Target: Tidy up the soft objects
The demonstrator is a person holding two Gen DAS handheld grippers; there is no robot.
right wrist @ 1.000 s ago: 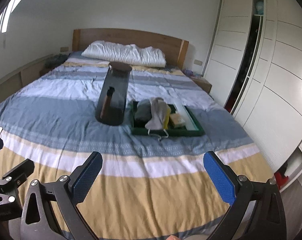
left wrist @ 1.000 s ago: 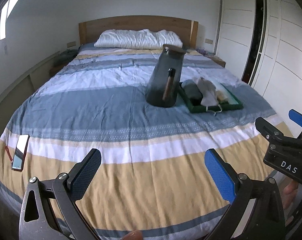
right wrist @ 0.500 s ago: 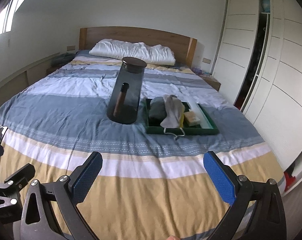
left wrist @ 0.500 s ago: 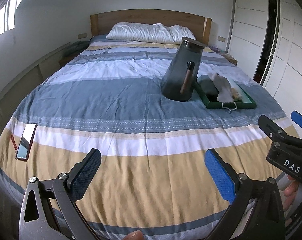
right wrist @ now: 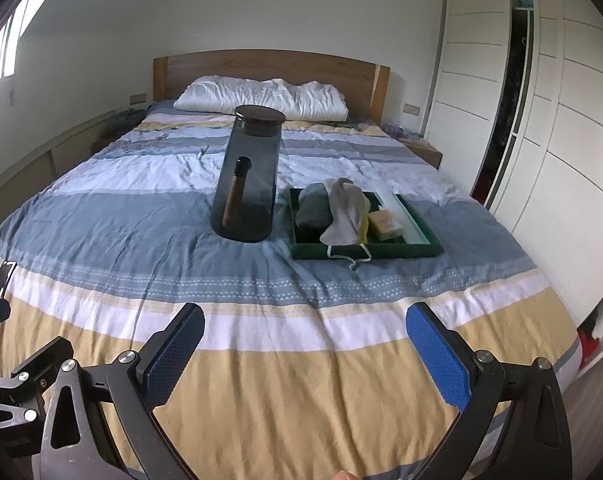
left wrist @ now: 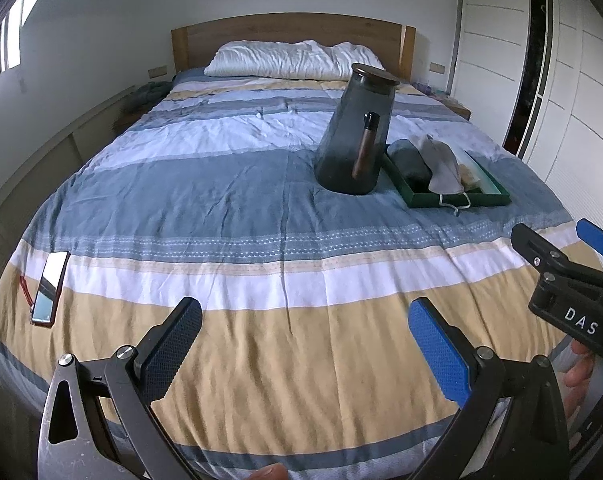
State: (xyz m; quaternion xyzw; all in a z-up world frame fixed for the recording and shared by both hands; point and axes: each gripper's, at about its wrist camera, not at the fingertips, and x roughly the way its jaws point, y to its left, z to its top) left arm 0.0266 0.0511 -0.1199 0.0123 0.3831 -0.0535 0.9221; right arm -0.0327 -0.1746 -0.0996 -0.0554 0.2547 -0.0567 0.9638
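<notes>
Both sets of jaws stand wide and hold nothing: the left gripper [left wrist: 305, 344] and the right gripper [right wrist: 305, 344] hover over the yellow band at the foot of the bed [right wrist: 261, 380], well short of anything to grasp. From the right gripper, the task's things lie toward 12 o'clock: a green tray [right wrist: 421, 248] on the blue-grey stripe, and just beside it at its 9 o'clock a tall dark jar [right wrist: 253, 184] with a lid on, holding 1 brown tube leaning inside. The tray carries a rolled dark green cloth [right wrist: 311, 210], a pale grey sock-like piece [right wrist: 343, 216] draped over something yellow, a small tan block [right wrist: 385, 224] that may be a sponge, and a white strip along the far side; a cord loop hangs over the tray's near rim. From the left gripper, a phone [left wrist: 49, 282] lies at 9 o'clock near the bed's edge. My judgement of the risks: the jar stands on a soft mattress, so a nudge or a press nearby could tip it; the cord could snag a jaw and drag the tray; and limp cloth may slip from a shallow pinch.
</notes>
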